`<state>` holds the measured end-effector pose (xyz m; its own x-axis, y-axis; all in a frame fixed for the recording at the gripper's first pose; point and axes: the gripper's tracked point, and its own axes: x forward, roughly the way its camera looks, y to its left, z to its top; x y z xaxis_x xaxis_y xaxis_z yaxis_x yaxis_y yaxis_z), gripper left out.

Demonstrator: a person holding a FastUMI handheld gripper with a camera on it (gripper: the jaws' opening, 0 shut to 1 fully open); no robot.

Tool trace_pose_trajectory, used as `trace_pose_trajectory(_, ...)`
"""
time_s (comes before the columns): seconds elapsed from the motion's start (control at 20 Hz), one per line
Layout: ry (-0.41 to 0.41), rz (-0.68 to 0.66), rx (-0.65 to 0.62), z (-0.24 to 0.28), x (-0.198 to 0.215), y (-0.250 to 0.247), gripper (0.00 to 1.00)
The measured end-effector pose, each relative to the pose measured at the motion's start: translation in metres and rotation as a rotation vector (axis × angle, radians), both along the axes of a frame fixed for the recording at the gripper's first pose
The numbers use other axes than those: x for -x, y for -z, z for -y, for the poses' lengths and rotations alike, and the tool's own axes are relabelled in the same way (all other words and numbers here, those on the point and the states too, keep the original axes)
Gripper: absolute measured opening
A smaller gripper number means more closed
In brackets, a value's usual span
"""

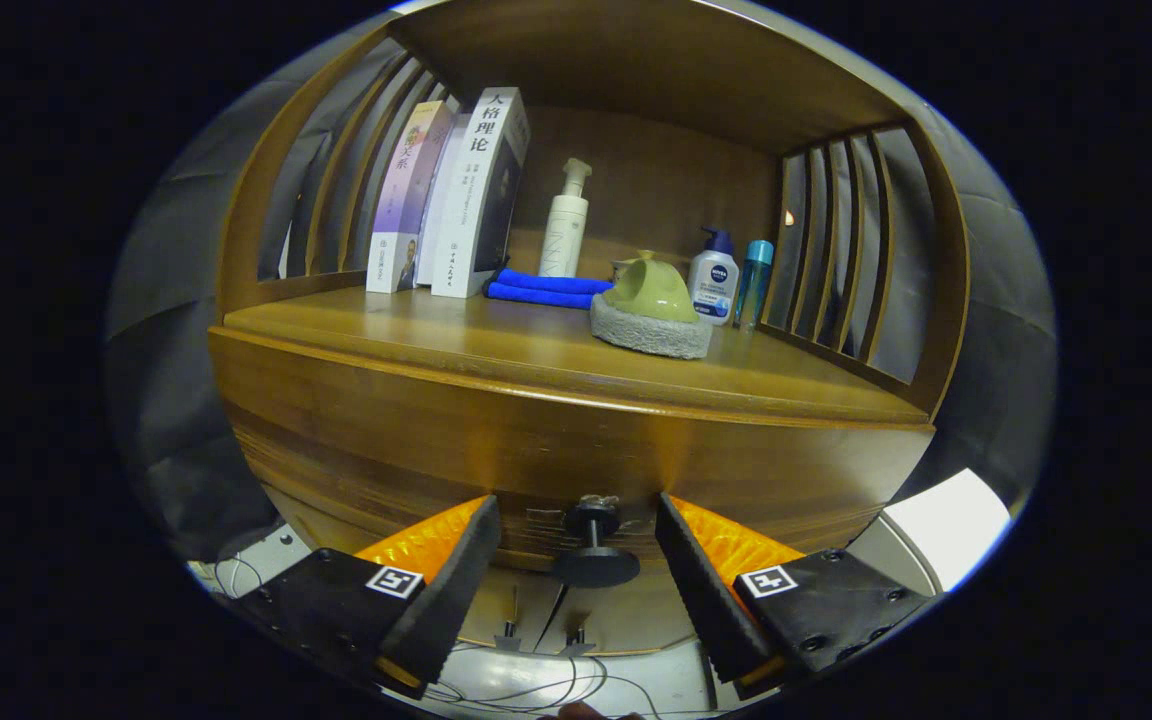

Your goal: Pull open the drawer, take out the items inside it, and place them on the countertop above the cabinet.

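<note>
A wooden cabinet fills the view ahead, with its drawer front (pixel 556 455) shut. A dark round knob (pixel 594 548) sticks out of the drawer's lower middle. My gripper (pixel 576 545) is open, and the knob sits between the two fingers without either touching it. Above the drawer lies the wooden countertop (pixel 456 340), under a shelf roof. The inside of the drawer is hidden.
On the countertop stand several books (pixel 456 190), a white pump bottle (pixel 566 225), a folded blue cloth (pixel 546 288), a green pot on a grey pad (pixel 652 305), a small white bottle (pixel 714 285) and a teal bottle (pixel 754 282). Slatted wooden sides close both ends. Cables (pixel 536 685) lie on the floor below.
</note>
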<state>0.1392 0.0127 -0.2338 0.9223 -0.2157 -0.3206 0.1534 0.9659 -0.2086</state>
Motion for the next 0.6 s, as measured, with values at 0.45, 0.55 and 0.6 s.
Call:
trace_pose_trajectory(0.45,-0.056,0.216,-0.065,0.011,0.059,-0.111,0.97)
trace_pose_trajectory(0.55,-0.049,0.260,-0.076,0.020,0.077,-0.141,0.97)
trace_pose_trajectory(0.6,-0.041,0.281,-0.085,0.025,0.087,-0.155,0.97)
